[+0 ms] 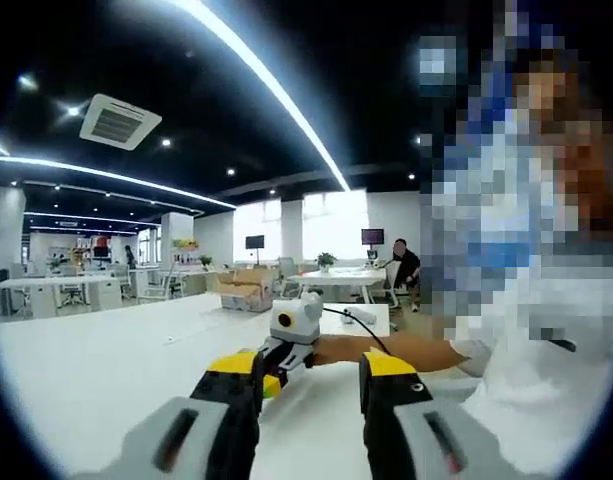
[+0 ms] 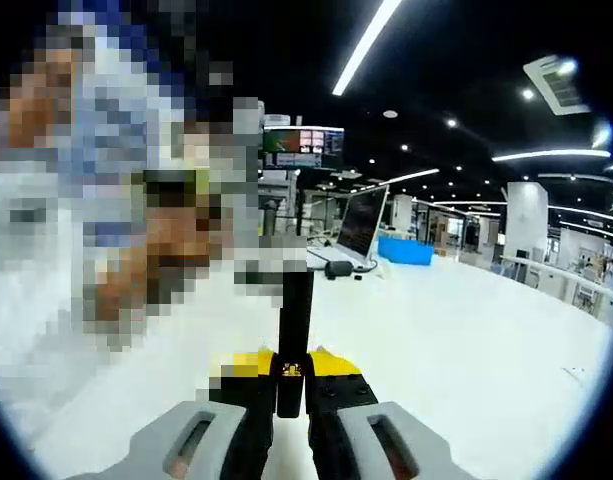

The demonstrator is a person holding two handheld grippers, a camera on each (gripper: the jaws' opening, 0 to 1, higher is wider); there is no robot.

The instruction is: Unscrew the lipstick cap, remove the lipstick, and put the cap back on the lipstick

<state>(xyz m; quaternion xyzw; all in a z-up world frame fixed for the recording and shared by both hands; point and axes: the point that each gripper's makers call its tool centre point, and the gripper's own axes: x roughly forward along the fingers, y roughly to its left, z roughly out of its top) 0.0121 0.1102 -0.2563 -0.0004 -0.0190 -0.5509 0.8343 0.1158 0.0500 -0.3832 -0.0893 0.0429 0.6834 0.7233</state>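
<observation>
A black lipstick tube (image 2: pixel 294 320) stands upright between the yellow-tipped jaws of my right gripper (image 2: pixel 292 372), which is shut on its lower part. Blur hides the tube's top end. My left gripper (image 1: pixel 314 370) is open above the white table (image 1: pixel 106 370), its jaws wide apart with nothing held between them. Beyond that gap, the right gripper (image 1: pixel 286 352) comes in from the right, held by a person's forearm (image 1: pixel 416 350). I cannot make out the lipstick in the left gripper view.
A person in a white top (image 1: pixel 546 390) sits close at the table's side. An open laptop (image 2: pixel 364 225) and a blue box (image 2: pixel 406 250) stand further back on the table. A cardboard box (image 1: pixel 244 290) and office desks lie behind.
</observation>
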